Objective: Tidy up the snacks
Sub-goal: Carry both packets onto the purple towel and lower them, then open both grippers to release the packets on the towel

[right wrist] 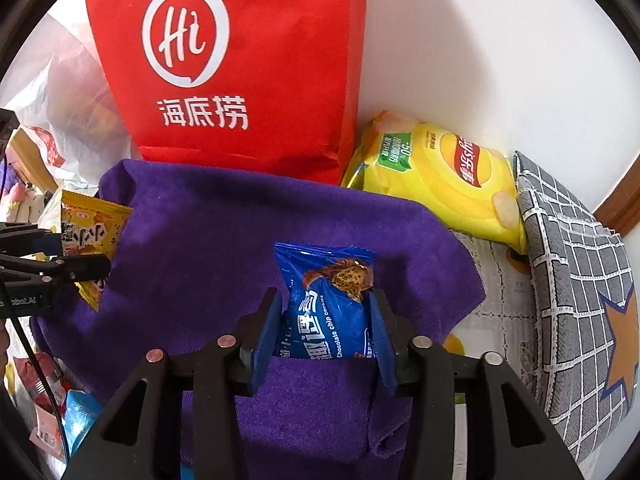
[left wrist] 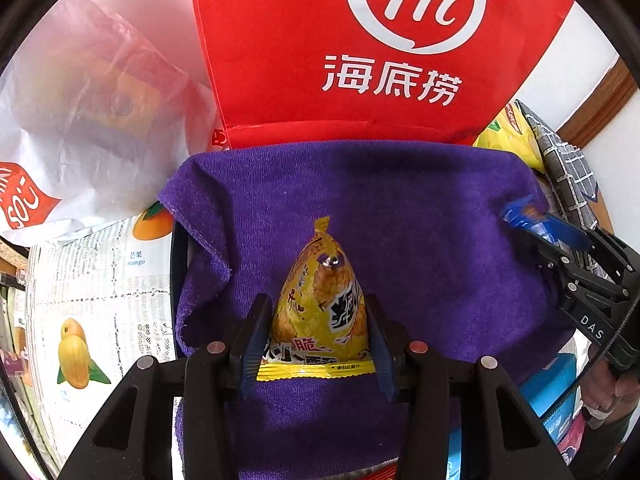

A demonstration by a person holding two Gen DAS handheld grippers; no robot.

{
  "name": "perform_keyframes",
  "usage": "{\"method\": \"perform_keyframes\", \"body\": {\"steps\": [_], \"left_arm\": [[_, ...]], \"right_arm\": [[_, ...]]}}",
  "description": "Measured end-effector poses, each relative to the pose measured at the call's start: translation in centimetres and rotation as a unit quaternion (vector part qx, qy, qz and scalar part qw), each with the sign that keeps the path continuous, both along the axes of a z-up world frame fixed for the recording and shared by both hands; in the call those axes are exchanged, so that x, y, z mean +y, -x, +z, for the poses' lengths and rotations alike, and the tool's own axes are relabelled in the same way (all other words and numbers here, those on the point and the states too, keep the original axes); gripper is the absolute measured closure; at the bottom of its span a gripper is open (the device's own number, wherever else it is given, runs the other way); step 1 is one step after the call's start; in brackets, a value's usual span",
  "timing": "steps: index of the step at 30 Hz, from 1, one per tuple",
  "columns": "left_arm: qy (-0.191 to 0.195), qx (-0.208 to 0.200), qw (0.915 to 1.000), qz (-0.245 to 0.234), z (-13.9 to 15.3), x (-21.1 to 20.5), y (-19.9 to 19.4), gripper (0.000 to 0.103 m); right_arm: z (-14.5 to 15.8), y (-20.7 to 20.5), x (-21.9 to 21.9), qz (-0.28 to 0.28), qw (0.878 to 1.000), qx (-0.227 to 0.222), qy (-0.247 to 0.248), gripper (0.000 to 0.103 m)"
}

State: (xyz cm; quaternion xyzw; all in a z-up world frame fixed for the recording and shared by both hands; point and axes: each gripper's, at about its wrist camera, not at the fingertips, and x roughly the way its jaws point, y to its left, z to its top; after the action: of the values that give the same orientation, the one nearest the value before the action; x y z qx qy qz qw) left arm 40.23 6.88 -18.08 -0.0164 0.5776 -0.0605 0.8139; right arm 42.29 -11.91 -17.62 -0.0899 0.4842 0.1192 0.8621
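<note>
The middle of the purple terry towel (right wrist: 192, 248) lies bare and passable, while the tall red fabric bag (right wrist: 240, 60) walls its far edge, a yellow crisp bag (right wrist: 440, 184) and grey checked cushion (right wrist: 572, 264) crowd its right side, and a white plastic bag (left wrist: 80, 120) blocks its left.

Purple towel (left wrist: 400, 208), red bag (left wrist: 320, 60), yellow snack packet (left wrist: 320, 304), blue cookie packet (right wrist: 332, 304), grey checked cloth (right wrist: 580, 280).
</note>
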Motion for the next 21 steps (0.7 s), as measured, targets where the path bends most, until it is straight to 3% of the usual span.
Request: {"method": "perform_keyframes", "body": {"steps": [6,10,12,17,21], "left_arm": [[-0.002,-0.004,0.9999,-0.014,0.3,-0.8,0.1,0.057],[-0.01,-0.018,0.9997,-0.015,1.3,-1.2,0.4,0.044],[-0.008,-0.026,0.9995,-0.014,2.1,-1.1,0.6,0.043],[-0.003,-0.058,0.9982,-0.012,5.1,-1.2,2.1,0.042],[0.013,-0.084,0.9962,-0.019,8.1,-1.2,4.1,0.042]], "right_arm": [[0.8,0.3,0.3,0.003,1.0,-0.01,0.008,0.04],[2.2,0.9,0.3,-0.005,1.0,-0.027,0.012,0.037],[3.1,1.3,0.4,-0.012,0.999,-0.038,0.017,0.035],[6.3,3.3,1.1,-0.025,0.996,-0.079,0.026,0.026],[8.5,5.6,1.3,-0.051,0.994,-0.09,0.034,0.026]]}}
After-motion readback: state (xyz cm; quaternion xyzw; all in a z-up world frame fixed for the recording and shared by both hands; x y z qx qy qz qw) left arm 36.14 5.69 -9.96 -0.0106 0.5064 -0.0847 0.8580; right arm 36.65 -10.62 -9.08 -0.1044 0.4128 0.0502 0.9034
